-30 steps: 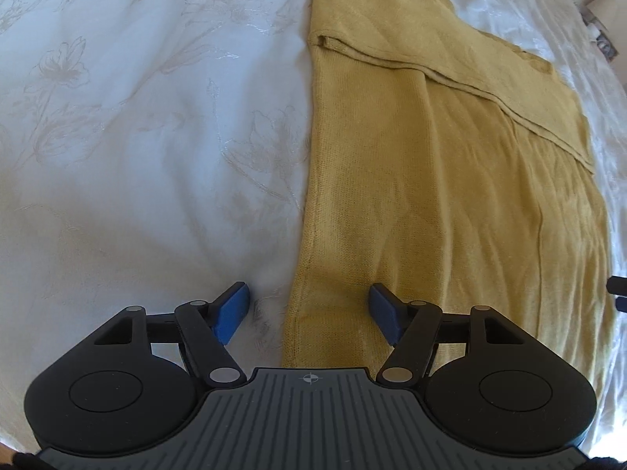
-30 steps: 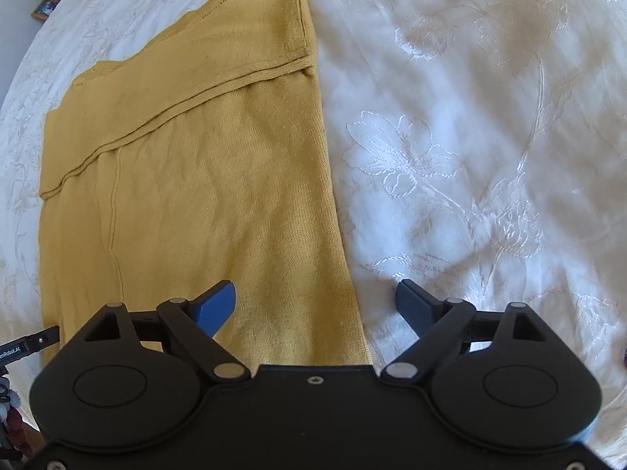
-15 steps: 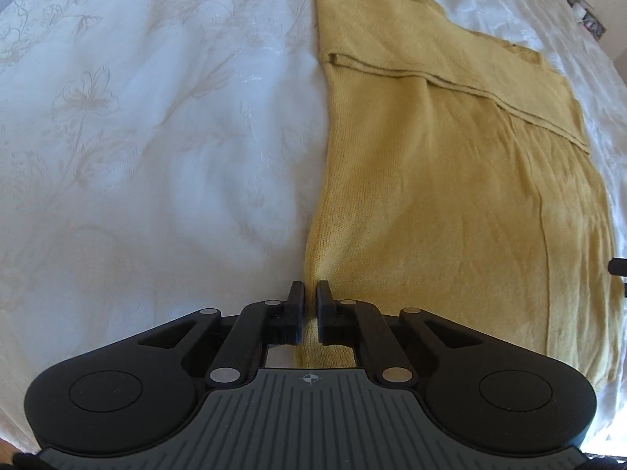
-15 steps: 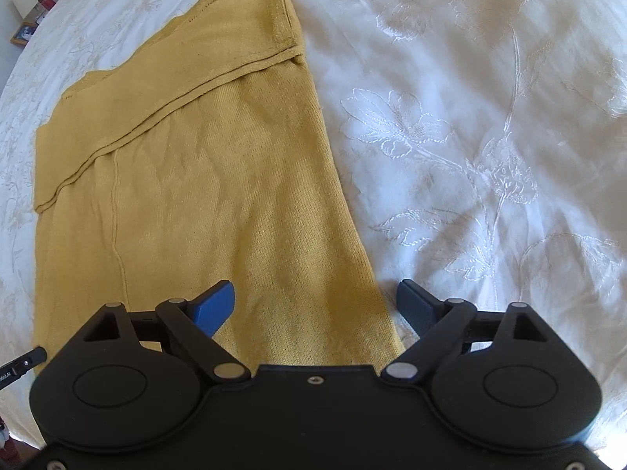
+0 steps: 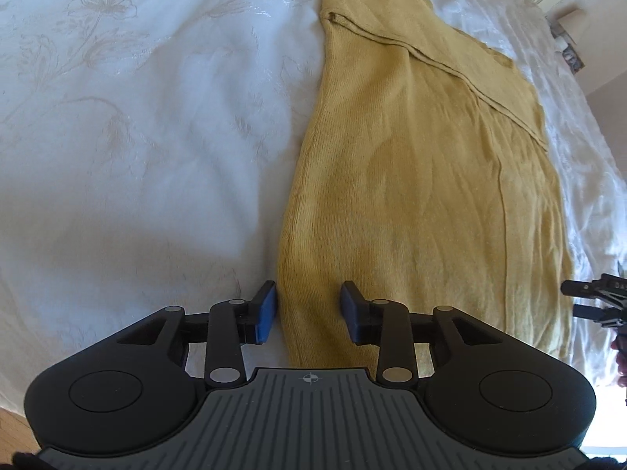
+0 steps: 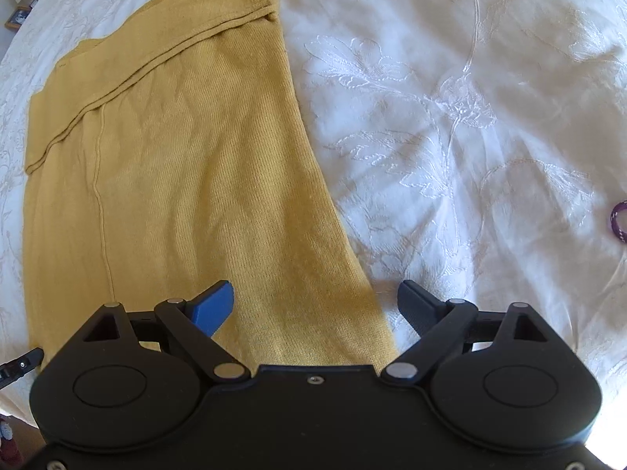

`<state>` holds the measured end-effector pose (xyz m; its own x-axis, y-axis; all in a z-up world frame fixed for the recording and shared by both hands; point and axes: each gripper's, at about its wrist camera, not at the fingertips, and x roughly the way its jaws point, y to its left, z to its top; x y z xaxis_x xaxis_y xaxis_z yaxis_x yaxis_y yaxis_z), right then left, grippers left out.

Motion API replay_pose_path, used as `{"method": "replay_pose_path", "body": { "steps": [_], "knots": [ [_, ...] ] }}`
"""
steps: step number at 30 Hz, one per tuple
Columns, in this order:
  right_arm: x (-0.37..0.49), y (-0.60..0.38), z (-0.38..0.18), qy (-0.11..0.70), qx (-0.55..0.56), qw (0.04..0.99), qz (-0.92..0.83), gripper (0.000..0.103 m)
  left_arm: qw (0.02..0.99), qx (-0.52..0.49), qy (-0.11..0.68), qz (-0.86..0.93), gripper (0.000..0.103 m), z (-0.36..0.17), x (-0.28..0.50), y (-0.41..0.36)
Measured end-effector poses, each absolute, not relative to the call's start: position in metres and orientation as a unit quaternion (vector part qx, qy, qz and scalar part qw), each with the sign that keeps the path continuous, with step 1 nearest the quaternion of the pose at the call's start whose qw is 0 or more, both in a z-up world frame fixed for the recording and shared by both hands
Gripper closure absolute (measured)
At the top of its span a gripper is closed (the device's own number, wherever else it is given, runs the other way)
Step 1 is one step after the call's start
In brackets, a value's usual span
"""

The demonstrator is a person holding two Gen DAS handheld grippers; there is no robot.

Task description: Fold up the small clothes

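Observation:
A mustard-yellow knit garment (image 5: 423, 180) lies flat on a white embroidered bedspread (image 5: 137, 137), its sleeves folded across its far part. My left gripper (image 5: 309, 313) is open, its blue pads either side of the garment's near left corner edge. In the right wrist view the garment (image 6: 176, 180) fills the left half. My right gripper (image 6: 315, 305) is wide open over the garment's near right corner, holding nothing. The tip of the right gripper (image 5: 595, 297) shows at the right edge of the left wrist view.
The bedspread (image 6: 470, 137) spreads out on both sides of the garment. A purple ring-like object (image 6: 619, 227) lies at the right edge. Furniture and small items (image 5: 564, 35) stand beyond the bed's far right; boxes (image 6: 23, 4) at far left.
My left gripper was open, closed on the garment's near left edge half a second ago, and is now open again. My right gripper stayed open and shifted slightly along the garment's right corner.

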<state>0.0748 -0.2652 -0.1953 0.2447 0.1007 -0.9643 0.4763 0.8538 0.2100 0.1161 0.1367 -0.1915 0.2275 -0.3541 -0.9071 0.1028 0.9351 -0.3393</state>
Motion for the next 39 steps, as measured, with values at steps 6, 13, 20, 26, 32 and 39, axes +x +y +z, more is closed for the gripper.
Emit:
{"method": "replay_pose_path", "body": {
  "steps": [6, 13, 20, 26, 32, 39],
  "knots": [
    [0.060, -0.269, -0.203, 0.606, 0.231, 0.757, -0.082, 0.009, 0.787, -0.110, 0.596, -0.119, 0.067, -0.193, 0.091, 0.129],
    [0.033, -0.278, -0.208, 0.598, 0.240, 0.763, -0.056, 0.008, 0.791, -0.133, 0.590, -0.094, 0.061, -0.200, 0.080, 0.127],
    [0.010, -0.284, -0.209, 0.597, 0.248, 0.762, -0.042, 0.008, 0.817, -0.085, 0.564, -0.081, 0.088, -0.182, 0.072, 0.112],
    [0.003, -0.289, -0.206, 0.590, 0.243, 0.769, -0.033, 0.008, 0.833, -0.034, 0.552, 0.008, 0.088, -0.165, 0.061, 0.135],
    [-0.003, -0.293, -0.200, 0.582, 0.241, 0.776, -0.030, 0.008, 0.817, -0.067, 0.571, 0.031, 0.086, -0.180, 0.061, 0.159],
    [-0.010, -0.292, -0.195, 0.558, 0.216, 0.801, -0.009, 0.007, 0.836, -0.073, 0.543, -0.035, 0.066, -0.182, 0.057, 0.134]
  ]
}}
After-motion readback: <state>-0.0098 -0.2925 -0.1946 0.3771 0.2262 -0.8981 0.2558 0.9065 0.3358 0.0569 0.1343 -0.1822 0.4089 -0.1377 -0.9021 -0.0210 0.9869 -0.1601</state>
